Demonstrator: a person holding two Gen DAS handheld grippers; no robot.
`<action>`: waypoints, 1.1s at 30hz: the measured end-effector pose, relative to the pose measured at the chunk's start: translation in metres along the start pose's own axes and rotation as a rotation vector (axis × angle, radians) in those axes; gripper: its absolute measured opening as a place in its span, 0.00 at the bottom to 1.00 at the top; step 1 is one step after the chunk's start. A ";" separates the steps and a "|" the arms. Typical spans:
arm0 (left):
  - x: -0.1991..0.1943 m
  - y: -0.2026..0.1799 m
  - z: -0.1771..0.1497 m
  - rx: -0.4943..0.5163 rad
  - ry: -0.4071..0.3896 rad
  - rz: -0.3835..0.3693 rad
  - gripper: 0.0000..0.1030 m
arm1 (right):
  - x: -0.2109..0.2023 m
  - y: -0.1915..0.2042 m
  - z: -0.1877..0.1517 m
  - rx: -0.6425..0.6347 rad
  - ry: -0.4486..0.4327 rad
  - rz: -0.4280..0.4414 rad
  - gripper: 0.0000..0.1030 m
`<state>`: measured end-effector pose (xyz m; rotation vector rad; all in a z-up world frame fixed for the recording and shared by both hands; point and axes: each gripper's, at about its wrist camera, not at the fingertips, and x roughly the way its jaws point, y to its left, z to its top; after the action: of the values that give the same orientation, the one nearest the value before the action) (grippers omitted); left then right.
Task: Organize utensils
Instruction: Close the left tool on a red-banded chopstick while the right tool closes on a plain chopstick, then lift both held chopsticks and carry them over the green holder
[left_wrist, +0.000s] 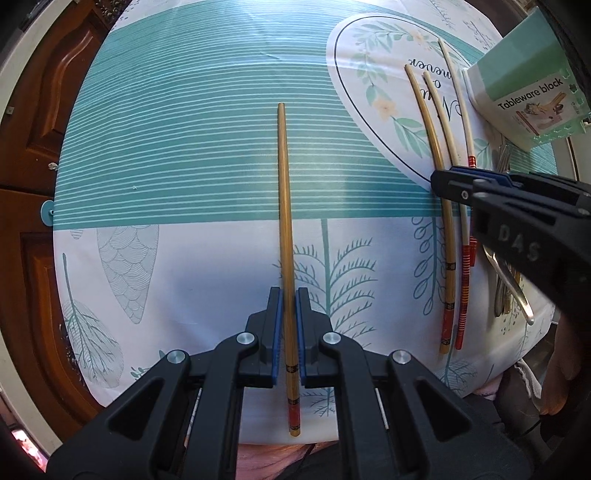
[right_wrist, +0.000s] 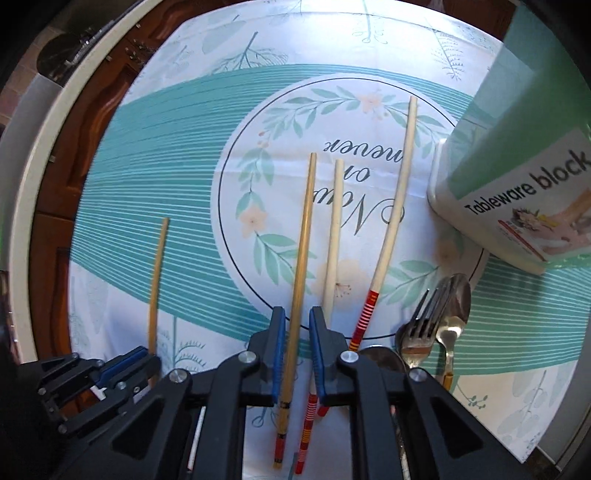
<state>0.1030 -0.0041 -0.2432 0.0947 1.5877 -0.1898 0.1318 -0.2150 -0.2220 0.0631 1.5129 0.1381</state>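
A brown chopstick (left_wrist: 285, 221) lies lengthwise on the tablecloth between the blue pads of my left gripper (left_wrist: 289, 299), whose jaws stand slightly apart around it, not pinching. It also shows in the right wrist view (right_wrist: 157, 273). My right gripper (right_wrist: 297, 317) straddles a second brown chopstick (right_wrist: 303, 236) with a small gap on each side. Two cream chopsticks with red striped ends (right_wrist: 334, 229) (right_wrist: 397, 206) lie just right of it. A green and white "Tableware block" holder (right_wrist: 517, 177) stands at the right.
A fork (right_wrist: 417, 325) and spoons (right_wrist: 454, 310) lie piled at the right, below the holder. The leaf-print tablecloth (left_wrist: 184, 166) covers a small table. A brown wooden cabinet (left_wrist: 48, 110) stands beyond the table's left edge.
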 end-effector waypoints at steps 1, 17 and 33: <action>0.000 0.001 -0.001 0.002 0.000 0.007 0.05 | 0.001 0.007 0.000 -0.022 0.006 -0.034 0.12; -0.013 -0.032 -0.028 0.021 -0.126 0.033 0.04 | -0.003 0.019 -0.018 -0.061 -0.030 0.006 0.05; -0.122 -0.070 -0.054 0.085 -0.643 -0.123 0.04 | -0.105 -0.052 -0.084 -0.010 -0.517 0.319 0.05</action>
<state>0.0407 -0.0556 -0.1164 -0.0016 0.9448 -0.3456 0.0451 -0.2834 -0.1299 0.3096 0.9773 0.3570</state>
